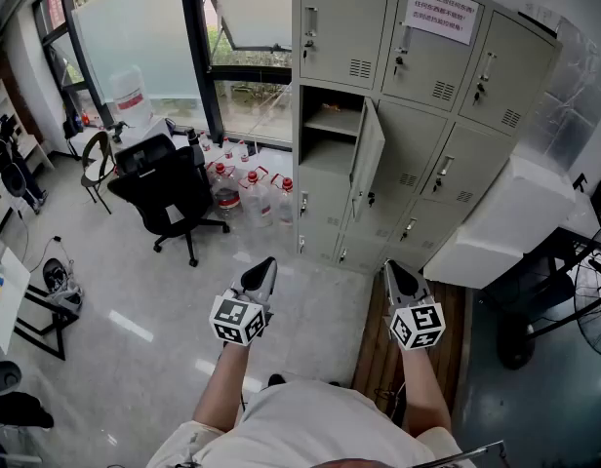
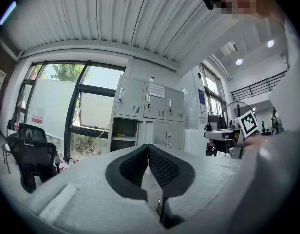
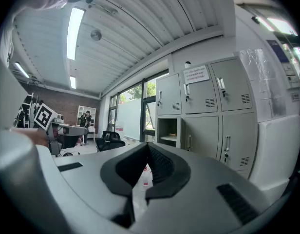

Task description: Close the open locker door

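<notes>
Far ahead, the open locker door (image 1: 367,160) juts out; left gripper (image 1: 265,269) and right gripper (image 1: 394,269), both clenched empty, should approach and push its free edge leftward, flush.

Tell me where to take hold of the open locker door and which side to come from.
Take the open locker door at its free vertical edge, the one swung out into the room. It hinges on the right of its compartment, so its outer face looks right: probably best to come from that side with the right gripper and push it round shut.
</notes>
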